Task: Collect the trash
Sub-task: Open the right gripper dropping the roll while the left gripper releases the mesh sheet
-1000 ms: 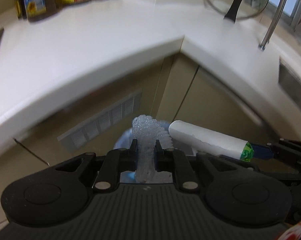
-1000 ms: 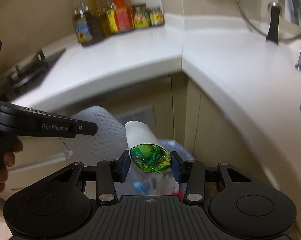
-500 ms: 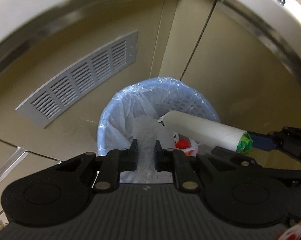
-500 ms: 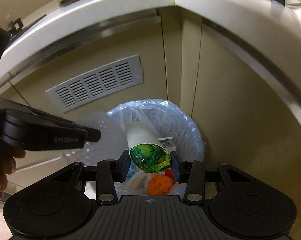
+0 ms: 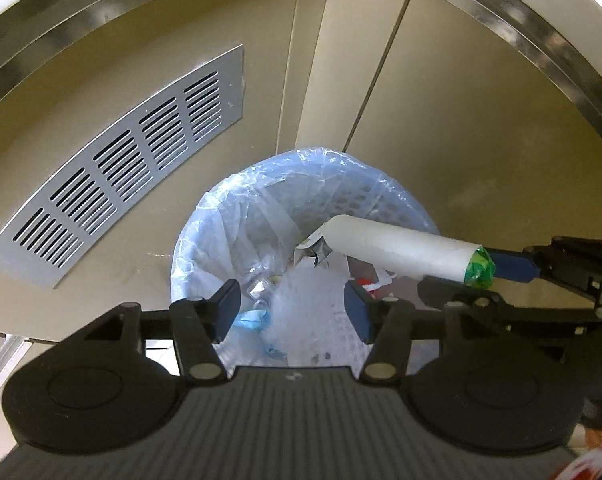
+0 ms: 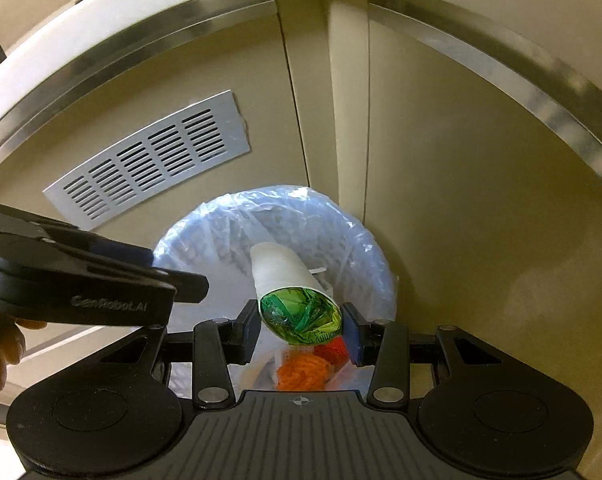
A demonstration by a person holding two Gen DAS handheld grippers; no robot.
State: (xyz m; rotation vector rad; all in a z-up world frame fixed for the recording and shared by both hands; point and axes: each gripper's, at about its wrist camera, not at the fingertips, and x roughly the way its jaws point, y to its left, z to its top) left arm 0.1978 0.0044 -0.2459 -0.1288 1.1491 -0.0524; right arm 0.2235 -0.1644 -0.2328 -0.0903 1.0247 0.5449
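The left gripper point(image 5: 293, 306) has its fingers spread over the lined bin point(image 5: 205, 216); the right gripper point(image 6: 301, 326) clamps a white tube point(image 6: 281, 270) stuffed with green plastic above it. Only the right view shows orange scraps point(image 6: 301, 374) inside; deeper contents are unclear.

Black tongs point(image 5: 293, 310) with blue pads point(image 5: 357, 312), silver screws.

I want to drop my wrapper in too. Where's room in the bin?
The far side of the bin, by the cabinet corner, shows bare liner. The near right side is crowded: the tube in the right gripper hangs there, above orange scraps.
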